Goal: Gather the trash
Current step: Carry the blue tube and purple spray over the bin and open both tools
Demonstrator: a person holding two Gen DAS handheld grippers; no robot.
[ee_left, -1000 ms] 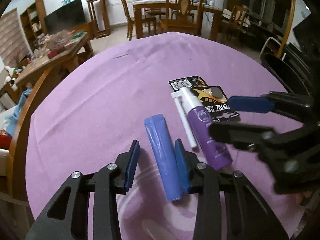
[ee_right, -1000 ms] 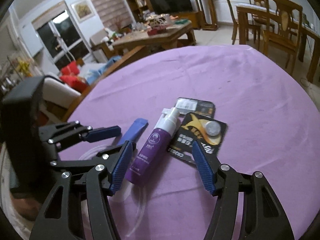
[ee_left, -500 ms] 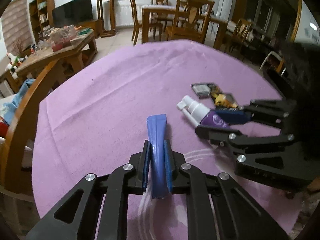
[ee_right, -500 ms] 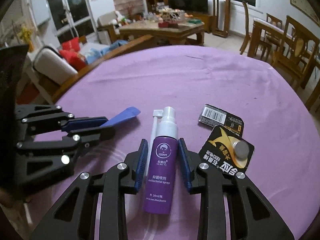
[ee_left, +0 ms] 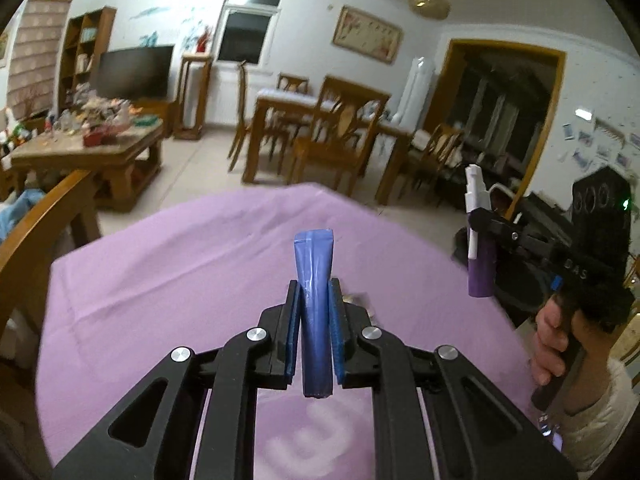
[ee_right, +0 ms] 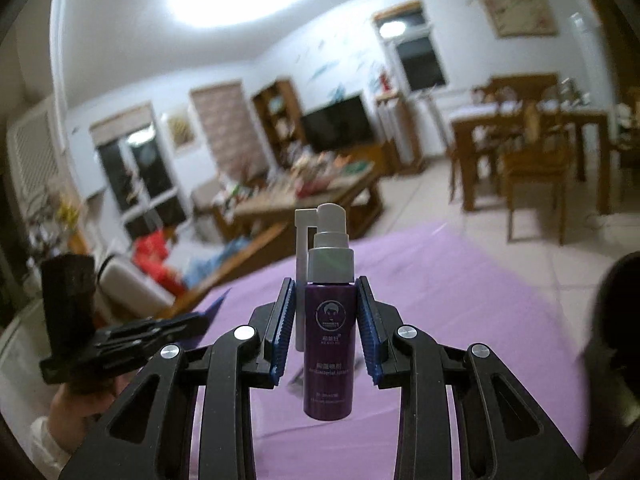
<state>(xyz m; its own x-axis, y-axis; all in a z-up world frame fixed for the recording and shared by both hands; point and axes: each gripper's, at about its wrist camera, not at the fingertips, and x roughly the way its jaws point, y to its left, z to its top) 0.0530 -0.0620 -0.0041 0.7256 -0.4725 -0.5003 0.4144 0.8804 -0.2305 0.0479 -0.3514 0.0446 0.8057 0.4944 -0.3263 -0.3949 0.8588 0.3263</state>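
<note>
Purple cloth covers the round bench (ee_left: pixel 168 264), seen below both of my grippers. My left gripper (ee_left: pixel 314 300) is closed on a blue sachet (ee_left: pixel 313 280): the blue pads press on its two sides, its flat sealed end stands up beyond the fingertips, and its lower end hangs clear of the cloth between the black finger links. My right gripper (ee_right: pixel 325 304) is clamped on a purple spray bottle (ee_right: pixel 329 332), the ribbed blue pads touching the bottle's shoulder on both sides. The bottle is upright, with its grey collar, white pump head and thin white nozzle tube above the pads; its base hangs free over the cloth.

In the left wrist view the right gripper (ee_left: pixel 486 220) appears at the right edge, off the rim of the bench, carrying the same bottle (ee_left: pixel 480 268), with my right hand (ee_left: pixel 554 344) wrapped round the black handle and a pale sleeve (ee_left: pixel 592 416) below it. In the right wrist view the left gripper (ee_right: pixel 200 320) shows at the lower left with the sachet's blue tip (ee_right: pixel 218 302) projecting from it.

Behind, a cluttered wooden coffee table (ee_left: pixel 92 144), a dark television (ee_left: pixel 136 70) and a dining table with chairs (ee_left: pixel 320 120) stand on a tiled floor. Motion blur softens the background in both views.
</note>
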